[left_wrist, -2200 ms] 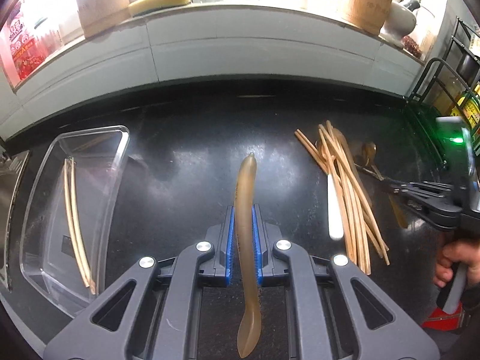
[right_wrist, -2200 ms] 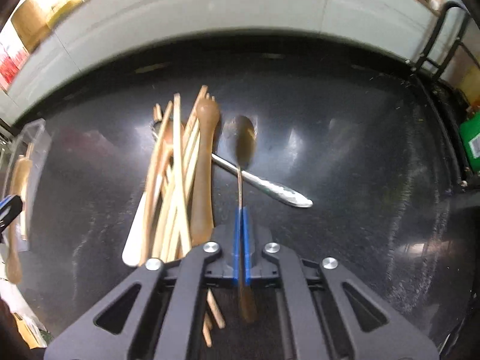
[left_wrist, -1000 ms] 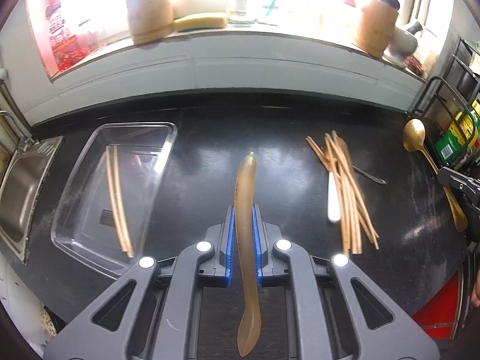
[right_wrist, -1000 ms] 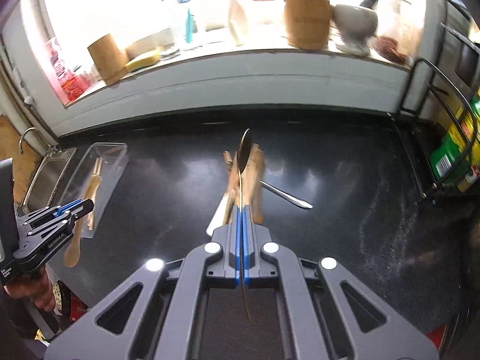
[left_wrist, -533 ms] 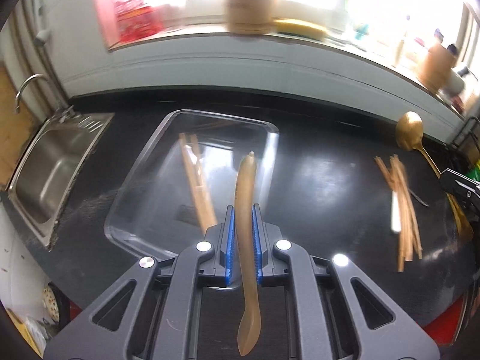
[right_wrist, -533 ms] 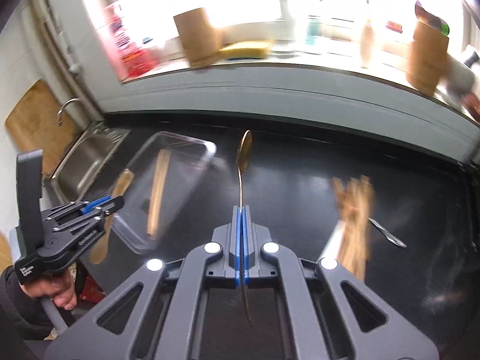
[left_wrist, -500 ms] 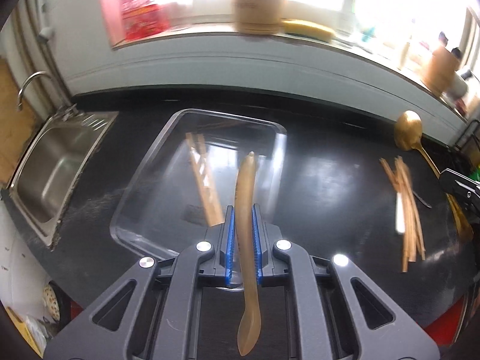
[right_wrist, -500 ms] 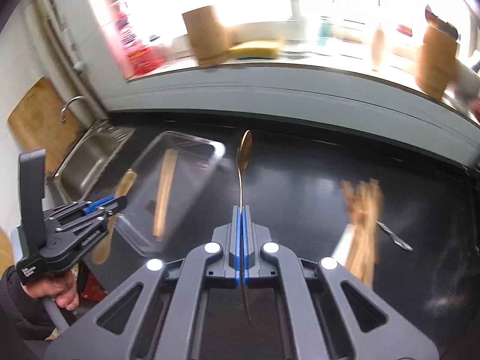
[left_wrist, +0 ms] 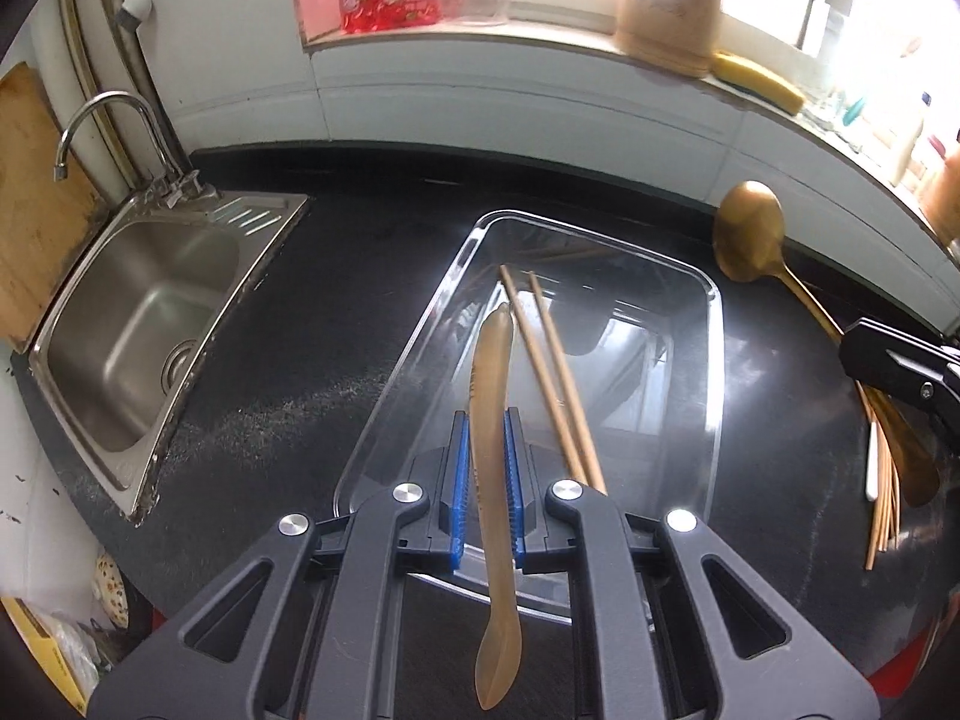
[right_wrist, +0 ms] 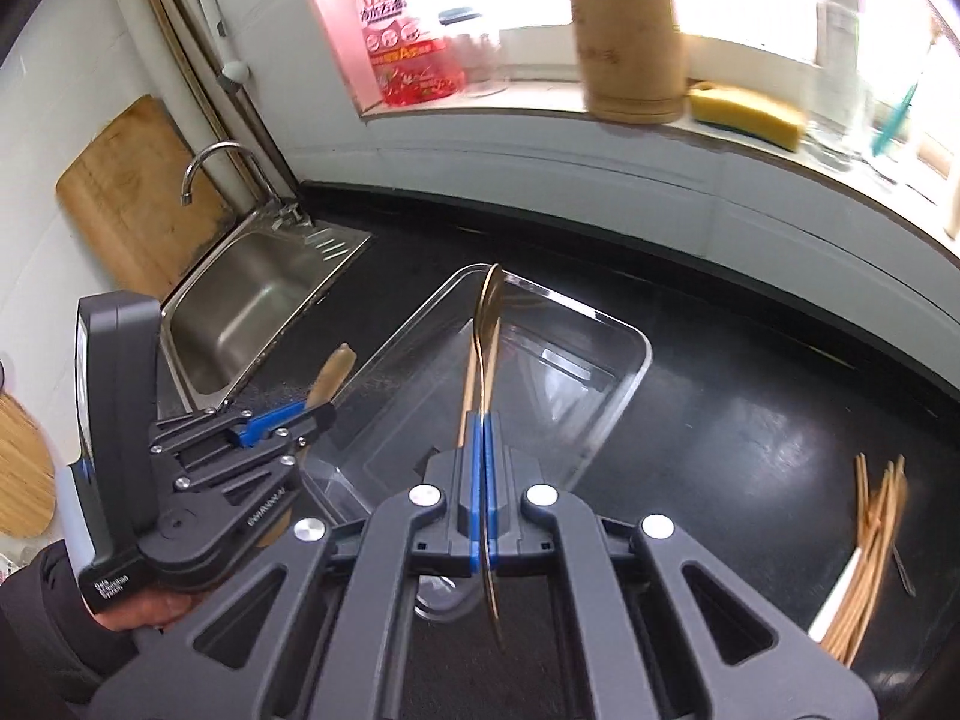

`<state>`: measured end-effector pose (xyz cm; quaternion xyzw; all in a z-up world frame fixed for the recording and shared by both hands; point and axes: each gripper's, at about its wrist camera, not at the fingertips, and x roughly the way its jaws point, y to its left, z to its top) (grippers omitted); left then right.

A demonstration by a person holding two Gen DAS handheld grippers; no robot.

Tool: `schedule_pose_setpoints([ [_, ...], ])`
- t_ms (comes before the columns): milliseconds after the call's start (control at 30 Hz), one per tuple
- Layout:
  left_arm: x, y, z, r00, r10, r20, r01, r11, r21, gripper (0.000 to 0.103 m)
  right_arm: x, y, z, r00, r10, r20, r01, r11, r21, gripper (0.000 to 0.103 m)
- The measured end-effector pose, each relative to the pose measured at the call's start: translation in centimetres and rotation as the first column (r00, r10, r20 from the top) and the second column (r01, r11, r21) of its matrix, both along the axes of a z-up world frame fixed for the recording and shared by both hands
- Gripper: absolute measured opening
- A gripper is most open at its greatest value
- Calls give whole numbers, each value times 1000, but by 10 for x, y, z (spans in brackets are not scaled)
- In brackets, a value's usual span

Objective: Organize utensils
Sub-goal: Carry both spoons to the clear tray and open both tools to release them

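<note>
I am holding a brown wooden spoon [left_wrist: 489, 420] in the left gripper [left_wrist: 486, 468], its blue fingers [left_wrist: 459, 474] clenched on the shaft, and it is hanging over the near end of the clear plastic tray [left_wrist: 711, 360]. Inside that tray a pair of wooden chopsticks [left_wrist: 552, 360] is already lying, so I am judging the sorting as begun but far from finished. The right gripper [right_wrist: 483, 474] is clamping the thin handle of a golden metal spoon [right_wrist: 486, 324], bowl forward, also poised above the tray [right_wrist: 624, 396]. Neither spoon is touching the tray yet, as far as I can tell.

Further out on the black table [right_wrist: 750, 420], a loose heap of chopsticks [right_wrist: 870, 540] with a white-handled utensil [right_wrist: 831, 612] and a metal piece beside it is waiting well apart from the tray. I am reckoning both spoons are going in next, then that heap. Left of the tray the steel sink [left_wrist: 144, 324] is sitting unused.
</note>
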<state>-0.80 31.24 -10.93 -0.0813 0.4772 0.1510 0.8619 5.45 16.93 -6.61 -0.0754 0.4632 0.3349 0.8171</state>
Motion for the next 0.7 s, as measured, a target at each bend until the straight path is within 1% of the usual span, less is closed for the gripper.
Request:
schedule_pose_setpoints([
  [267, 26, 17, -25, 999, 11, -40, -13, 1000, -27, 10, 38, 32, -32, 996, 24, -88, -26, 1000, -17, 2],
  [467, 50, 25, -41, 998, 16, -62, -20, 998, -55, 10, 60, 43, -60, 987, 32, -159, -37, 999, -30, 2],
  [700, 69, 28, -57, 994, 7, -106, -13, 998, -58, 10, 81, 49, -89, 973, 39, -229, -48, 998, -36, 2],
])
